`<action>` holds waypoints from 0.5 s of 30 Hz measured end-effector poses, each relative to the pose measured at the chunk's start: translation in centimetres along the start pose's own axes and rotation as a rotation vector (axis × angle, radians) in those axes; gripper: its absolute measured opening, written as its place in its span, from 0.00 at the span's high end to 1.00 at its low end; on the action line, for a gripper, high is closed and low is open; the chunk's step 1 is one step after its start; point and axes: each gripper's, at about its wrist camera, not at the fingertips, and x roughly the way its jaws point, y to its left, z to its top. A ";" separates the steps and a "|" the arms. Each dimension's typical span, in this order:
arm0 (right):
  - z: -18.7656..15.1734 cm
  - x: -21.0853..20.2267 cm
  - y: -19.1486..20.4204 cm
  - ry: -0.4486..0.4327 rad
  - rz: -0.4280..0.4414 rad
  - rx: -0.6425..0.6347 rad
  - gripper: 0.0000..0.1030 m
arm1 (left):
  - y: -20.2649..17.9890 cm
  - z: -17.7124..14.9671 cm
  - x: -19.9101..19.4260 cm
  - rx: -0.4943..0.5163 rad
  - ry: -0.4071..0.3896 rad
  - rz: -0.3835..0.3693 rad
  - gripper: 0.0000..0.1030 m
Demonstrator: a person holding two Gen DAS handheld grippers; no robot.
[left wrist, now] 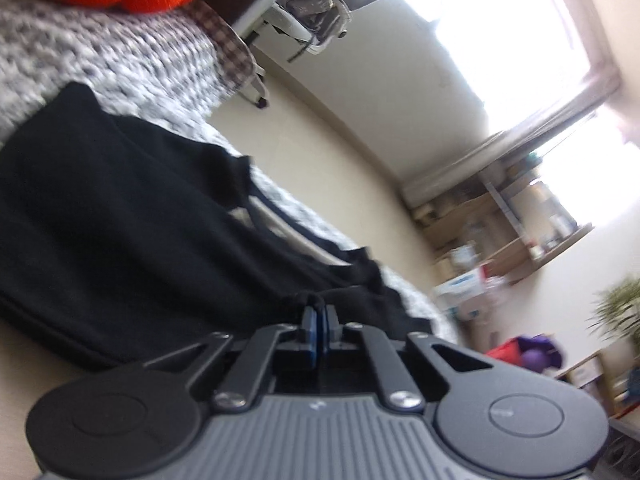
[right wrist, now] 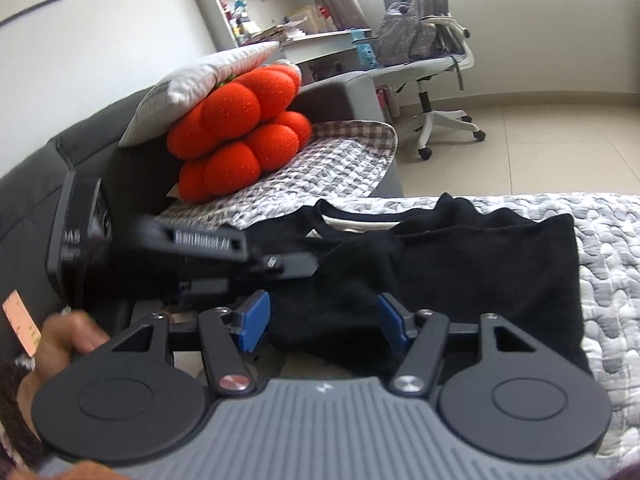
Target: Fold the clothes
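Note:
A black garment [right wrist: 480,272] lies crumpled on a grey-and-white quilt [right wrist: 608,272], its collar with a white inner band toward the far side. My right gripper [right wrist: 325,322] is open just above the near edge. A fold of the black cloth sits between its blue pads [right wrist: 256,320], and they do not press on it. My left gripper [left wrist: 319,316] is shut, pads together, with a small pucker of the black garment [left wrist: 120,220] rising at its tips. In the right wrist view the left gripper [right wrist: 294,263] shows blurred at the left, over the garment near the collar.
A red plush cushion [right wrist: 240,136] and a white pillow [right wrist: 200,80] rest on a dark grey sofa [right wrist: 80,160] beyond the quilt. An office chair [right wrist: 424,60] carrying a bag stands on the tiled floor. A person's hand [right wrist: 68,340] shows at lower left. Shelves [left wrist: 520,232] line the wall.

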 end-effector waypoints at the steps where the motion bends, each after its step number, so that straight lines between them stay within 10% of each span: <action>1: -0.1 0.2 0.2 0.001 0.003 -0.010 0.39 | -0.3 -0.1 0.2 -0.011 0.002 -0.019 0.98; 15: -0.2 0.7 0.9 -0.025 -0.052 -0.032 0.39 | -4.6 -0.7 0.7 -0.085 0.032 -0.213 0.98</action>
